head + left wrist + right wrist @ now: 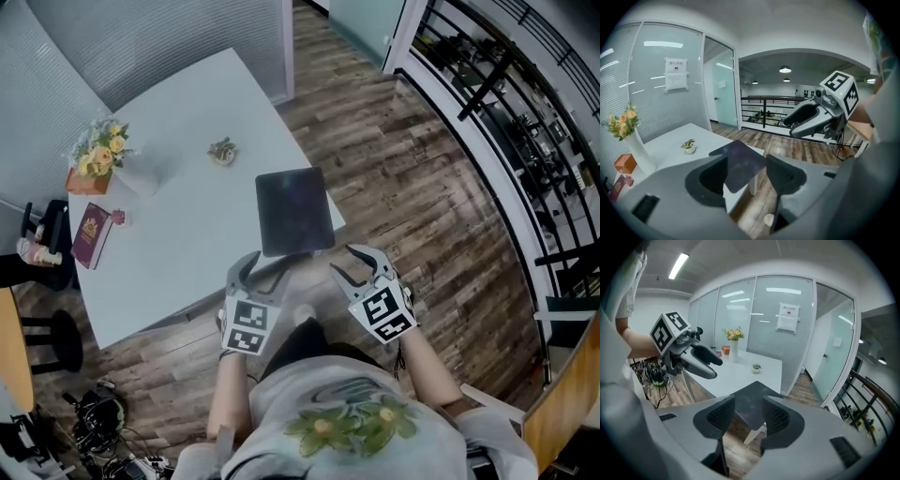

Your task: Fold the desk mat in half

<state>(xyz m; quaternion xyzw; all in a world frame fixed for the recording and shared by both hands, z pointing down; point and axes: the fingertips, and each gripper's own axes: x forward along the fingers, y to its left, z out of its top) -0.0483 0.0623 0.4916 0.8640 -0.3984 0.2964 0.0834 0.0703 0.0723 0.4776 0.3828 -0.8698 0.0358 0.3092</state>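
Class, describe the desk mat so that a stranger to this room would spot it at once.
Start at the big white table. Go to its corner nearest the person: the desk mat lies there, unfolded. It is the only dark, flat, square sheet; the vase of flowers, small plant and maroon booklet sit farther off.

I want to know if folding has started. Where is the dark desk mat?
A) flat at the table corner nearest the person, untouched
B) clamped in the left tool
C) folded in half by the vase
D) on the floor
A: the desk mat lies unfolded at the near corner of the white table, with the left tool and right tool open, short of it.
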